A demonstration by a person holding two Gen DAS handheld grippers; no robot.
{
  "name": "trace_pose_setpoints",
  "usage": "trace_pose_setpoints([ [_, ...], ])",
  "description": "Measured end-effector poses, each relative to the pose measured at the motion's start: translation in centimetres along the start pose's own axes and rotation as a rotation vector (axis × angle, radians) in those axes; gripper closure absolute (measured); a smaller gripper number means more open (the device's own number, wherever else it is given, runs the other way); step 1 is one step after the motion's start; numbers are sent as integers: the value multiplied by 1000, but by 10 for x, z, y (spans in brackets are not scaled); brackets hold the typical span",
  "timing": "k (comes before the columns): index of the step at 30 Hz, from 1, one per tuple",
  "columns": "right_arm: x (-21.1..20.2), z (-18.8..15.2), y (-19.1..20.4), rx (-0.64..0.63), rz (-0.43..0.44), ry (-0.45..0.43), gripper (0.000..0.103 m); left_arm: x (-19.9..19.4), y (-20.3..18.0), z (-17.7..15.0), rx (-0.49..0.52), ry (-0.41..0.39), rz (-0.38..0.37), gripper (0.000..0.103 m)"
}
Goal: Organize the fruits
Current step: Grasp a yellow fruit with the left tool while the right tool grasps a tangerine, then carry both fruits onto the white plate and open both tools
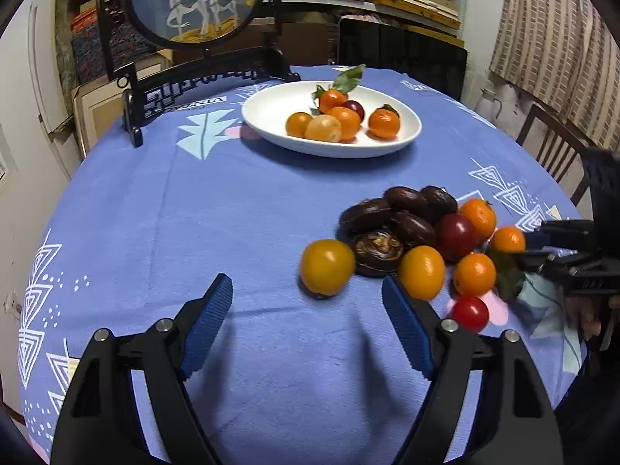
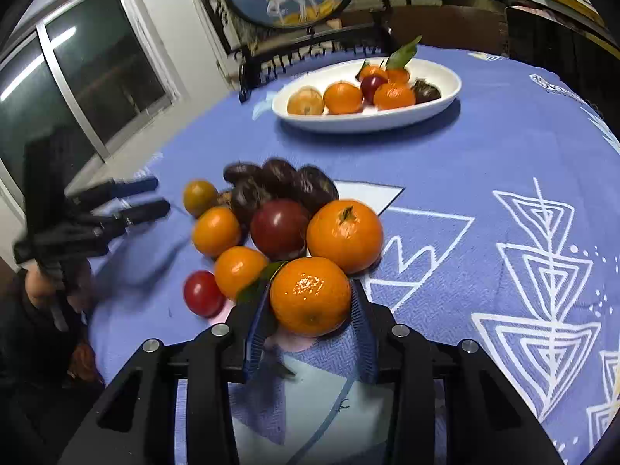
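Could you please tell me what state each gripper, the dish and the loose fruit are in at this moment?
Left gripper: open, holding nothing, above the cloth beside the pile.
Right gripper: shut on the mandarin.
White dish: upright, partly filled with fruit.
Loose fruit pile: on the tablecloth, not yet sorted.
Small red tomato: lying apart at the pile's near edge.

A blue patterned cloth (image 1: 232, 201) covers the desk. A white dish (image 1: 271, 112) sits at twelve o'clock, loose fruit (image 1: 410, 244) at three.
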State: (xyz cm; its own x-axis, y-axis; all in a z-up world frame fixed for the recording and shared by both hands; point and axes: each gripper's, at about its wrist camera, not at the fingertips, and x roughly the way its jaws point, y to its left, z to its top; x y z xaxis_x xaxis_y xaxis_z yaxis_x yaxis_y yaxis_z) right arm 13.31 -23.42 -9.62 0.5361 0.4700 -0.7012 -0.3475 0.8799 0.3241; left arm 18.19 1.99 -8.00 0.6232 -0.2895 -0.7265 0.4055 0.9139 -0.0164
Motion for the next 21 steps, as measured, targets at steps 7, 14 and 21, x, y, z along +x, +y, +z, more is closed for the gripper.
trace_pose_setpoints([
  [7,-21,-7,-10,36,66,-66,62,18,-12,10,40,47,53,26],
  [14,-29,-12,-10,38,68,-77,62,44,-14,12,57,122,32,68],
  [21,-32,-10,-11,39,81,-83,62,15,-18,10,47,20,-37,68],
])
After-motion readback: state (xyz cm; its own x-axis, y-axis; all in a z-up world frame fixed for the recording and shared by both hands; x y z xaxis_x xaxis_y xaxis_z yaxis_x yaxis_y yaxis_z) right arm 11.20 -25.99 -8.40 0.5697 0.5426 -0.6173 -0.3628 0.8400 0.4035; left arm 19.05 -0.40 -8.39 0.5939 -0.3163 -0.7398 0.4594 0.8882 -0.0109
